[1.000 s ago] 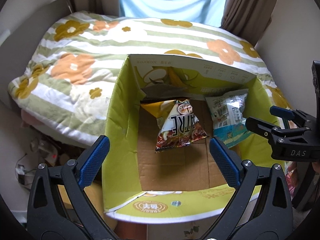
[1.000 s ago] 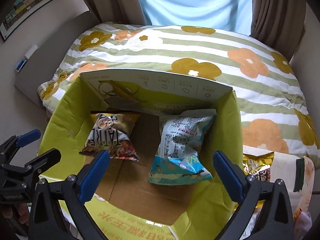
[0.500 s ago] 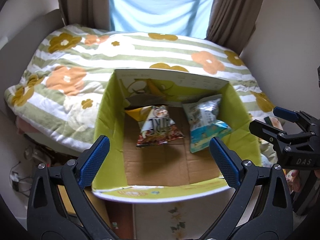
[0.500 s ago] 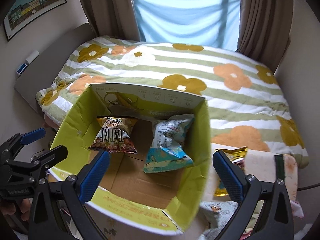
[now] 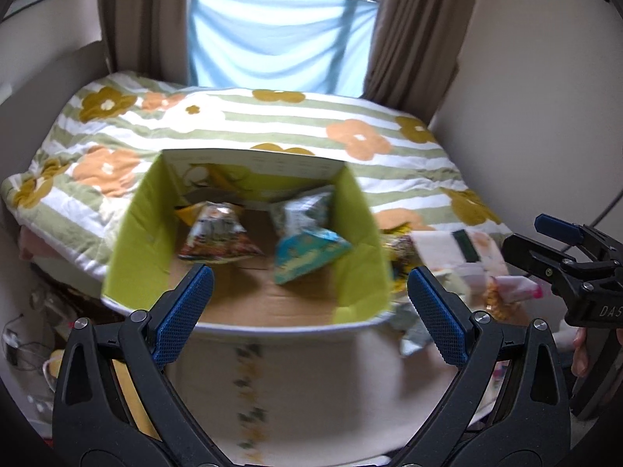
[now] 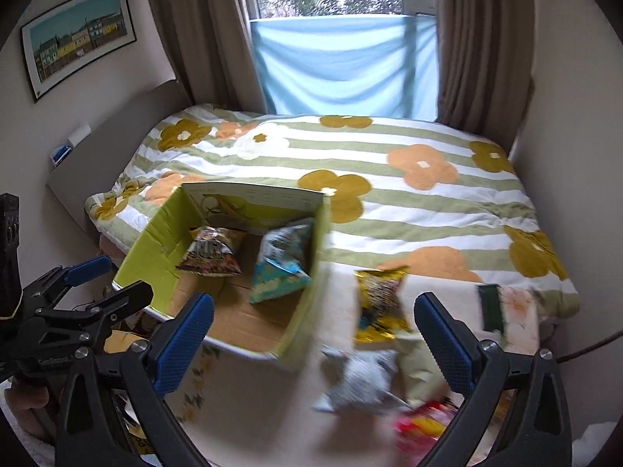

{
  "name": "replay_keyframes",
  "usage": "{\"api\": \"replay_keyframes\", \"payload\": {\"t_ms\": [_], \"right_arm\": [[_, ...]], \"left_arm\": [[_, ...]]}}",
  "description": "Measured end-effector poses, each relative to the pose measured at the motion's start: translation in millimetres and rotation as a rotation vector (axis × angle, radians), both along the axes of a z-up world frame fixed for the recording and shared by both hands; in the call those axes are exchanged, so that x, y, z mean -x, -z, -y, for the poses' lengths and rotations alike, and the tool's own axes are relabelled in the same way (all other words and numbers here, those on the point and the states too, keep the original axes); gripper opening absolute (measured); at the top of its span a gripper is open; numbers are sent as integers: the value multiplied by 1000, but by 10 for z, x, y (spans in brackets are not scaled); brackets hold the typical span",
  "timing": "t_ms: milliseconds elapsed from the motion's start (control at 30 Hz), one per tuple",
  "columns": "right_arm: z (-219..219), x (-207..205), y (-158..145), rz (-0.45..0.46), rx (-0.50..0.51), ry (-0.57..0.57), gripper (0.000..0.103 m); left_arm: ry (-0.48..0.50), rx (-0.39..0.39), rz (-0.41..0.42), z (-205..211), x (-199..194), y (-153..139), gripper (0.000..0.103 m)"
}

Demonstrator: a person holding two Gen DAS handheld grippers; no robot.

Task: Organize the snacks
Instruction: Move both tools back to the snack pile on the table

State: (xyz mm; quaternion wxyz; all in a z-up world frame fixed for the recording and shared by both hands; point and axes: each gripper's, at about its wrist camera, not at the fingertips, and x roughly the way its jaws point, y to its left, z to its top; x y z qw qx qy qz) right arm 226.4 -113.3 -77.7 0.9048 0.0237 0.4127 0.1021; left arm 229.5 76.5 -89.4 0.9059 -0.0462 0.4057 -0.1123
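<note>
Yellow snack bag (image 6: 381, 305) (blurred) | upright, long axis vertical | beside box (image 6: 155, 241)

lime-green box (image 5: 128, 249), floral striped quilt (image 6: 389, 202)

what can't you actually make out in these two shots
- Print on the brown bag and blue bag in the box: left wrist view, motion blur.
- Grey packet and red packet: right wrist view, smeared; the red one is partly behind the right tongs.
- Yellow bag: left wrist view, mostly hidden by the box wall.
</note>
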Motion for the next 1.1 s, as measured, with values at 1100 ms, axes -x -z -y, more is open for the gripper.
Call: {"api": "replay_keyframes", "payload": {"t_ms": [1100], "right_arm": [[2258,1743,1043,-72,-9,196,102]], "left_arm": [[265,67,-274,2492,775,1080,99]]}}
